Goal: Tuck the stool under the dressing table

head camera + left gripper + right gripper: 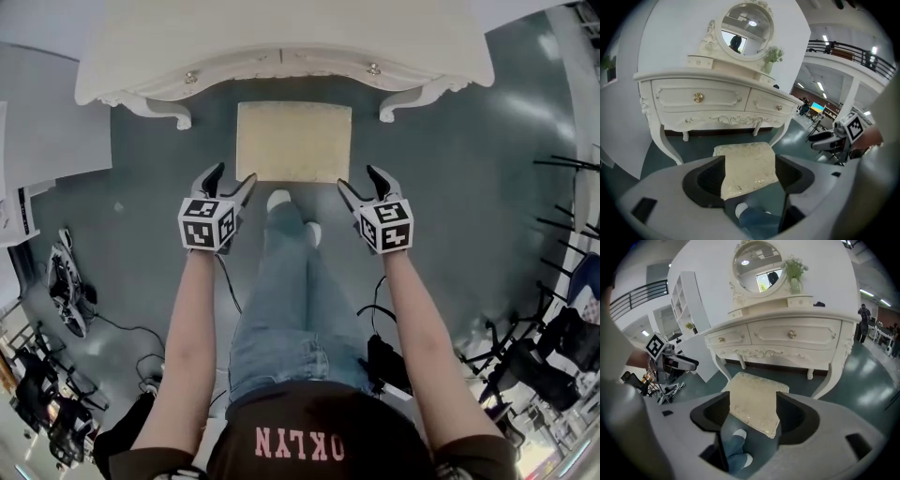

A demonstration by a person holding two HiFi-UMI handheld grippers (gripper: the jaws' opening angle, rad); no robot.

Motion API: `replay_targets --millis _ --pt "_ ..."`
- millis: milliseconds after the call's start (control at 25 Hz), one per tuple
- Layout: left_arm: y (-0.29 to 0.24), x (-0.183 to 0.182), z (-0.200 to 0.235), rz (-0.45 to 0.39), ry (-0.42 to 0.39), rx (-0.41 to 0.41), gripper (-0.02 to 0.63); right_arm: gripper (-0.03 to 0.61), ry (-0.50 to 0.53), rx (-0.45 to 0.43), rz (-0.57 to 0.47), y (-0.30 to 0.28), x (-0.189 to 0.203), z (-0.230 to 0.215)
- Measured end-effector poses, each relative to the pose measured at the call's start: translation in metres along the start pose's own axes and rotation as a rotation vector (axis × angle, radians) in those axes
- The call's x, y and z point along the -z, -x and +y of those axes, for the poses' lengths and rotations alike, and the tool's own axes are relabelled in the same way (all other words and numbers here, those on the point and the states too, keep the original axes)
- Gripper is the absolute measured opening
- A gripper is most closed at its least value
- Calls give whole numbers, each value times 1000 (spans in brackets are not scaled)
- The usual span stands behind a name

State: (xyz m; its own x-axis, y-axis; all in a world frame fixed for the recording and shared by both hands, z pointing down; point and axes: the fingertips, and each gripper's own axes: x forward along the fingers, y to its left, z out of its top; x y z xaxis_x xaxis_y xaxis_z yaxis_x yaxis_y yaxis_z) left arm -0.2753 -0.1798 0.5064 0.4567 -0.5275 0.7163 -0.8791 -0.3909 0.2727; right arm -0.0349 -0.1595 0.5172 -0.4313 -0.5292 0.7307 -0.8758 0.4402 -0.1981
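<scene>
On the dark floor (469, 206), before the dressing table (281, 37): one stool (293, 141), cream padded top.
Stool stands in line with the gap between the table's front legs, just clear of its front edge, not under it. Left claw (234, 175) by the near left corner, right claw (358, 178) by the near right corner; both spread wide, gripping nothing. Person's white shoe (278, 199) just behind the stool.

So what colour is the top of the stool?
The stool seat is cream, a pale yellowish beige. The head view shows it best, from above.
</scene>
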Motion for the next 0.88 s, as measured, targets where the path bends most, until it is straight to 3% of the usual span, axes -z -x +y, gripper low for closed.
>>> replay_targets --millis 120,320,560,880 --pt "-17 32 6 53 6 -7 331 295 -33 -8 48 -18 32 -4" --pt "-43 76 20 132 -19 -16 333 315 -63 -21 126 -52 82 -9" --pt "-80 131 33 249 -81 -6 331 319 -177 7 189 -86 136 -28" --pt "-114 183 49 329 -106 -16 331 319 -142 33 282 -123 196 -34"
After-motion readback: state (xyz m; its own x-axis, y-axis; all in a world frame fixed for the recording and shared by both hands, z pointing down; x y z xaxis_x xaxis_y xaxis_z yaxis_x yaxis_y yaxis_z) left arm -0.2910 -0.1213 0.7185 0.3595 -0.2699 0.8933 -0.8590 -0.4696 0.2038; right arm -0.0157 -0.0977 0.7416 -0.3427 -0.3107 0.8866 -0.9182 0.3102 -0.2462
